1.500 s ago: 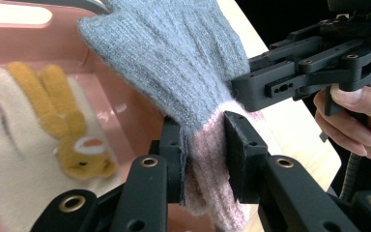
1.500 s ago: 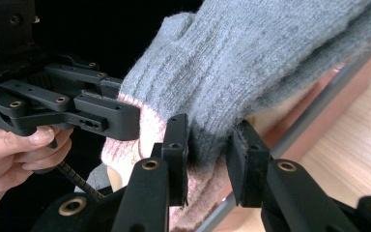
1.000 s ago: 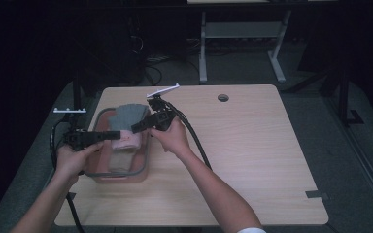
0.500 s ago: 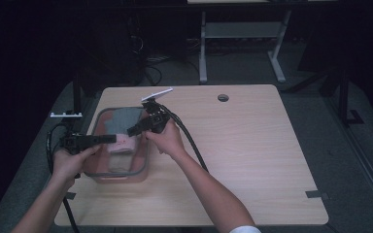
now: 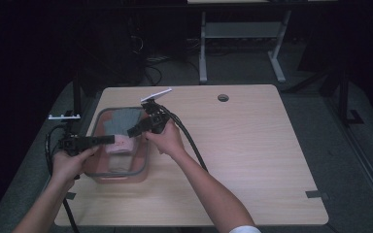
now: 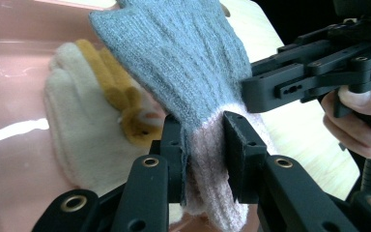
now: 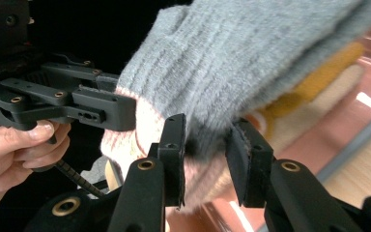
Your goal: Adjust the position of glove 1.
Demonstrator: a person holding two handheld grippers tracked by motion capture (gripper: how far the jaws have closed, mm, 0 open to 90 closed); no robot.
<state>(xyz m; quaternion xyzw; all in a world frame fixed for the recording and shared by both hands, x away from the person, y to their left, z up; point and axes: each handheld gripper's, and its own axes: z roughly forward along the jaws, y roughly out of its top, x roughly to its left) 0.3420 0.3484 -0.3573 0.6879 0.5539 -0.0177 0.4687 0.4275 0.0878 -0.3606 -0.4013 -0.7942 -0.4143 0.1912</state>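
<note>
glove pink cuff clamped in left gripper | right gripper jaws straddle cuff, just opening, grip unclear | over tray

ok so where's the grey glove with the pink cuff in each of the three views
High view: grey glove left of centre, over the pink tray, between both grippers.
Left gripper view: upper centre, cuff pinched by the left gripper.
Right gripper view: top and centre, cuff between the right gripper jaws.
Shared landmark: the tray.
</note>
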